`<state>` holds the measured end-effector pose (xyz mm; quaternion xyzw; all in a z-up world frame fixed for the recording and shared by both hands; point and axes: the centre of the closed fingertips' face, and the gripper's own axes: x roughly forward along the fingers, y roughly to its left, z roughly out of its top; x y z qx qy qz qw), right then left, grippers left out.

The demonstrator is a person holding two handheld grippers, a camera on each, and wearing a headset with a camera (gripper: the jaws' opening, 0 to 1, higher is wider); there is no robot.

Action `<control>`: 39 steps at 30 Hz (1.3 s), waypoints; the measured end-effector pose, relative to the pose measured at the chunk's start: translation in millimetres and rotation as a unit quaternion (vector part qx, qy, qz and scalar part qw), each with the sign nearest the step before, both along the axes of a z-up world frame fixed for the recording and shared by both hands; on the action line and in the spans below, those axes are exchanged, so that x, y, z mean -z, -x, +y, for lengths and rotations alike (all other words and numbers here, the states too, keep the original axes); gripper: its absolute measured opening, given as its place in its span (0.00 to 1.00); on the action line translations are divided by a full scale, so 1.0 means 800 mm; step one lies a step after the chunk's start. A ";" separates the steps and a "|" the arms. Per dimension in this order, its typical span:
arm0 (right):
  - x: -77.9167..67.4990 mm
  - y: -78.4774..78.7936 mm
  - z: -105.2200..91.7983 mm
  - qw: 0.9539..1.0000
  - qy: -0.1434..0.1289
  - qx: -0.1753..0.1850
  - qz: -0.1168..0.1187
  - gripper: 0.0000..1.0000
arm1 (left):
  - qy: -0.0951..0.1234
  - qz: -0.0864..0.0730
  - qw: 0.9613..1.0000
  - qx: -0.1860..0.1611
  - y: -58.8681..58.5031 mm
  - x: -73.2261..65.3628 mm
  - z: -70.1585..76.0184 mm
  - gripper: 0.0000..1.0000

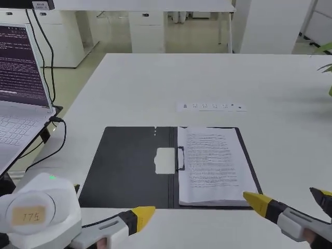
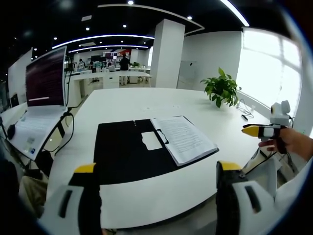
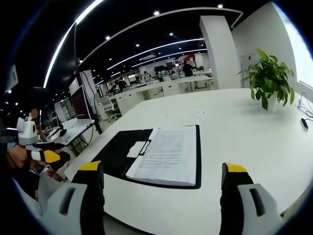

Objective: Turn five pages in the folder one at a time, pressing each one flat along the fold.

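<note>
An open black folder (image 1: 129, 168) (image 2: 124, 152) (image 3: 120, 152) lies flat on the white table. A stack of printed pages (image 1: 211, 163) (image 2: 183, 139) (image 3: 166, 154) rests on its right half, held by a clip (image 1: 180, 158); a small white sheet (image 1: 165, 160) sits left of the fold. My left gripper (image 2: 154, 171) (image 1: 142, 213) hovers open near the folder's front left edge. My right gripper (image 3: 164, 169) (image 1: 290, 199) hovers open at the front right corner of the pages. Neither touches anything.
An open laptop (image 1: 18, 88) (image 2: 41, 98) with cables stands off the table's left side. A white power strip (image 1: 211, 107) lies beyond the folder. A potted plant (image 2: 222, 88) (image 3: 266, 76) stands at the far right. Office desks and a pillar fill the background.
</note>
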<state>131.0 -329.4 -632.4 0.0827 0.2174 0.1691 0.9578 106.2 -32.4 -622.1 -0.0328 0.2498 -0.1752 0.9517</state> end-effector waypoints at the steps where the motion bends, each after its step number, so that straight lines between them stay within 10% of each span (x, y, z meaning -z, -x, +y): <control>1: 0.000 0.000 0.000 1.000 0.000 0.000 0.000 1.00 | 0.000 0.000 1.000 0.001 0.000 0.000 -0.001 0.99; 39: 0.014 0.029 -0.018 0.999 -0.025 0.040 0.003 0.98 | -0.010 0.019 0.998 0.061 -0.022 0.023 -0.053 0.97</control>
